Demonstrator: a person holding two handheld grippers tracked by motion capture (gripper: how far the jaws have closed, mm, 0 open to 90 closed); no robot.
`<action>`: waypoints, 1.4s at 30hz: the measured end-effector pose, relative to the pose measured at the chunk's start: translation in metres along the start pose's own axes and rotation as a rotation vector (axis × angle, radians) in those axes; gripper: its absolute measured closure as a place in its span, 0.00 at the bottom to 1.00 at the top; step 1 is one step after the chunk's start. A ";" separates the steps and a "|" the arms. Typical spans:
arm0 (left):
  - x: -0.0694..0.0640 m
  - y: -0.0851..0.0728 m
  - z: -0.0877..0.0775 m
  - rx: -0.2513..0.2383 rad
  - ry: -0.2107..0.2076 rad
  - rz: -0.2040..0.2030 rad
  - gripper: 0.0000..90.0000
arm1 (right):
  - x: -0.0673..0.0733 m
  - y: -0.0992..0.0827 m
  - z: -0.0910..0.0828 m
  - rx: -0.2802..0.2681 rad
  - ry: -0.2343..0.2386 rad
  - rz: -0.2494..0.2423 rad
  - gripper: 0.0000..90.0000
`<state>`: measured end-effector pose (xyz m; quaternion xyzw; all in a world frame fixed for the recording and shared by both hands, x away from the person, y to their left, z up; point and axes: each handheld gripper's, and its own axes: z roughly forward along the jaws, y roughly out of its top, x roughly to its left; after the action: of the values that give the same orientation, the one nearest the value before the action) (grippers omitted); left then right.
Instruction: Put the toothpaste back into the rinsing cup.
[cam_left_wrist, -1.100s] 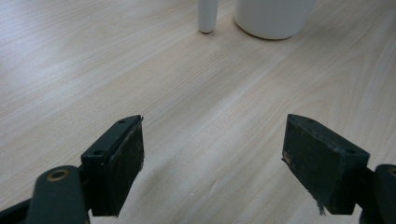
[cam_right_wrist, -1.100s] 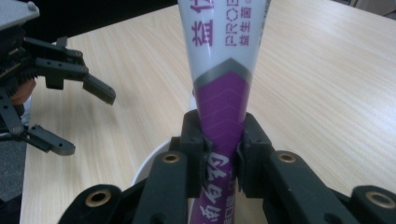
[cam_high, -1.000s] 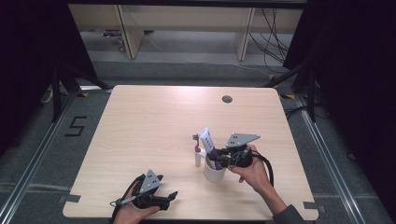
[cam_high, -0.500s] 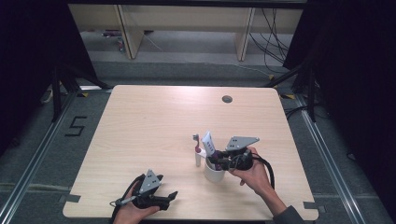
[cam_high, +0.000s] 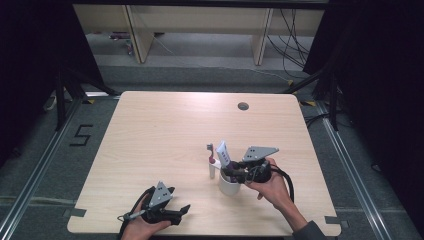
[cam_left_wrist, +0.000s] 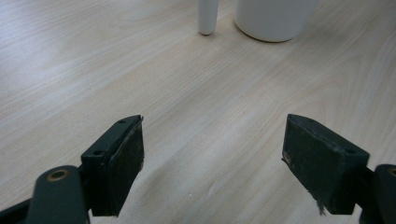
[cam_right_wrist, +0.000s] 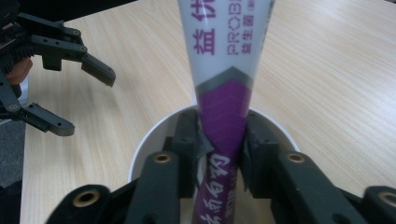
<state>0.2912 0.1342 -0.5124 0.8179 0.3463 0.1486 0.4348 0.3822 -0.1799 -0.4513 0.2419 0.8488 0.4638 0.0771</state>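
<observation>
Right claw (cam_right_wrist: 219, 154) just loosening around the toothpaste tube (cam_right_wrist: 224, 70) in the cup (cam_high: 230, 185); next, lift clear. Left claw (cam_left_wrist: 212, 163) spread, idle.

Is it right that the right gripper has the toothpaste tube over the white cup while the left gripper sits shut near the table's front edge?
Not quite: the left gripper is open, its jaws wide apart over bare wood in the left gripper view. The rest holds: the right gripper has the toothpaste tube between its jaws over the white cup, and its jaws have just been opening.
</observation>
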 end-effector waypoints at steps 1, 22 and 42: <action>0.000 0.000 0.000 0.001 0.000 0.005 0.23 | -0.001 0.000 -0.001 -0.010 -0.018 -0.016 0.76; 0.000 0.001 -0.001 0.020 0.000 0.019 0.23 | 0.001 0.007 -0.015 -0.060 -0.031 0.009 0.59; 0.000 0.001 0.000 -0.004 -0.005 0.011 0.23 | -0.006 0.013 -0.033 -0.107 -0.058 0.031 0.51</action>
<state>0.2917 0.1340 -0.5112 0.8193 0.3405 0.1494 0.4364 0.3802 -0.2014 -0.4227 0.2638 0.8162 0.5026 0.1076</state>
